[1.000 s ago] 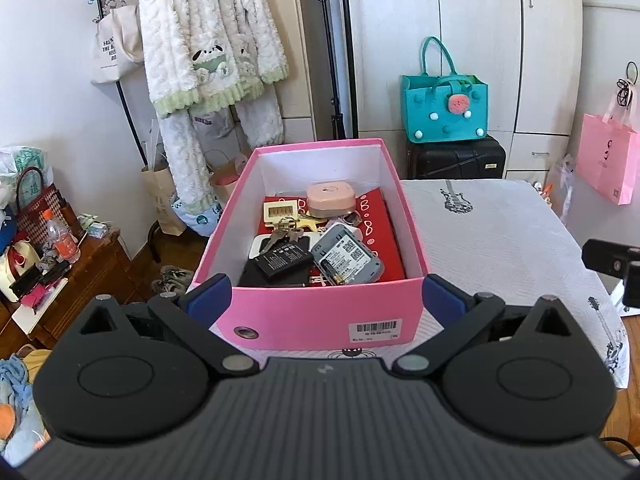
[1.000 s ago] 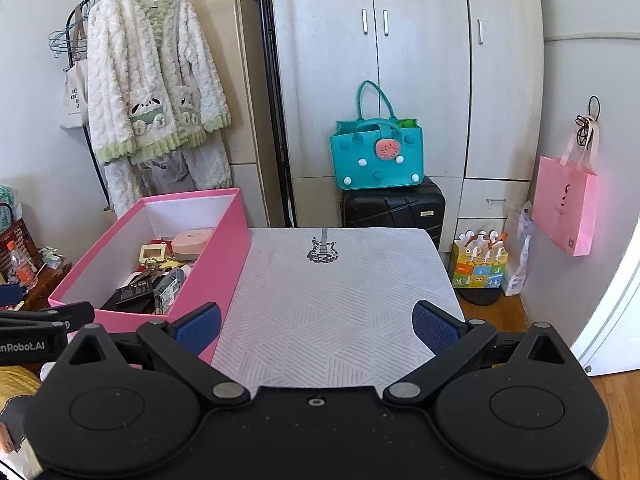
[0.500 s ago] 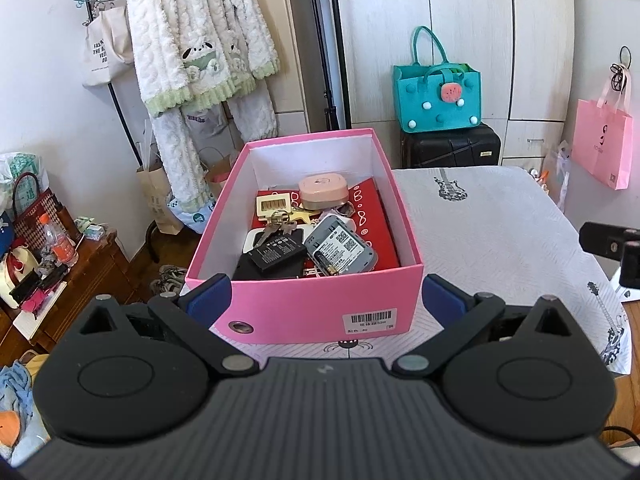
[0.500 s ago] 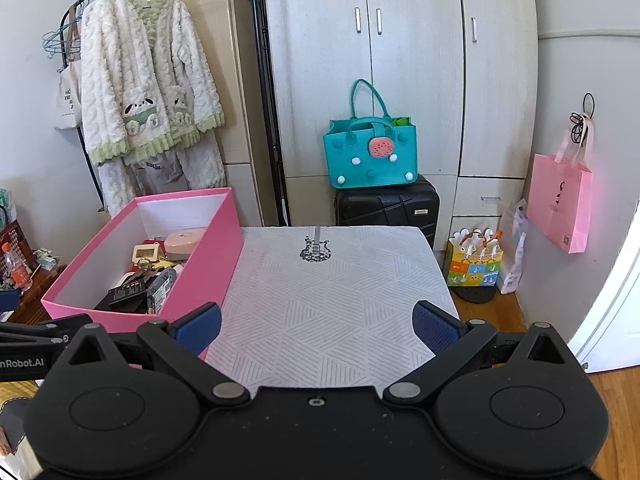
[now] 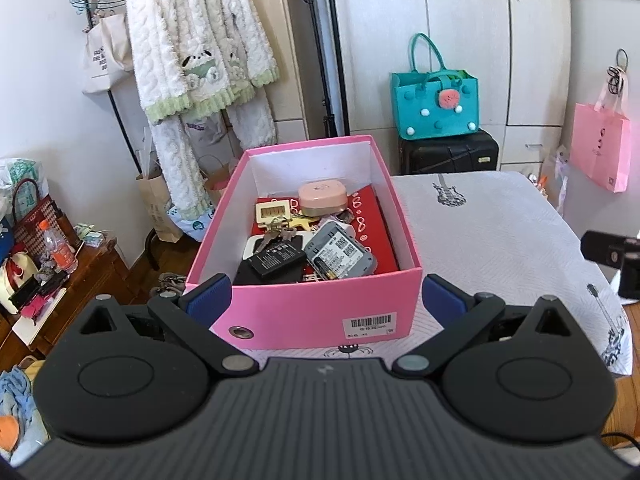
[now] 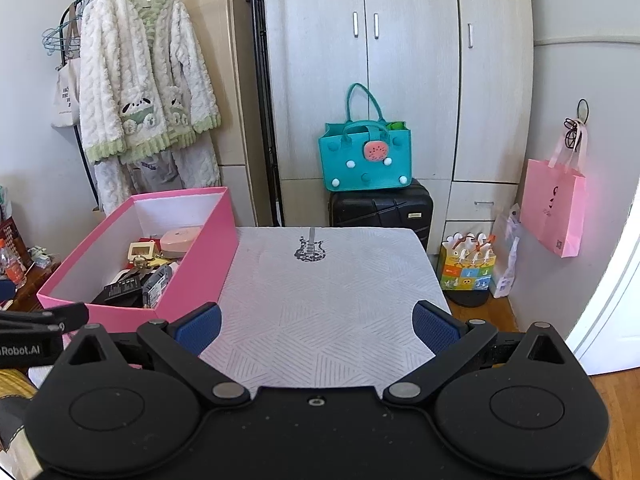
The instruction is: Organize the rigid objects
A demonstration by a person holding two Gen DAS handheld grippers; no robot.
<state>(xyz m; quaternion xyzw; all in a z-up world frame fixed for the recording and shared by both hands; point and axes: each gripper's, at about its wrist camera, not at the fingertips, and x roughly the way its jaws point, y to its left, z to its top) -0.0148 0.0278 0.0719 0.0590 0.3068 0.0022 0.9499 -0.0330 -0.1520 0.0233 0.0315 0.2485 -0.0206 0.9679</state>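
Note:
A pink cardboard box [image 5: 320, 312] stands on the left part of a table with a white patterned cloth [image 5: 488, 232]. It holds a round pink case [image 5: 322, 197], a cream keychain tag with keys [image 5: 273, 213], a black battery [image 5: 274, 259], a grey device with labels [image 5: 340, 252] and a red packet [image 5: 376, 216]. My left gripper [image 5: 325, 300] is open and empty, just in front of the box's near wall. My right gripper [image 6: 316, 324] is open and empty over the cloth [image 6: 332, 296], to the right of the box [image 6: 192, 268].
Behind the table stand a black suitcase [image 6: 380, 208] with a teal bag [image 6: 364, 156] on it and white wardrobes. A white robe [image 6: 140, 92] hangs at the left. A pink paper bag [image 6: 554, 204] hangs at the right. A cluttered wooden cabinet [image 5: 52, 280] stands left of the table.
Both grippers have drawn back and risen a little from the table, so the box and cloth look smaller and farther. Both stay open and empty.

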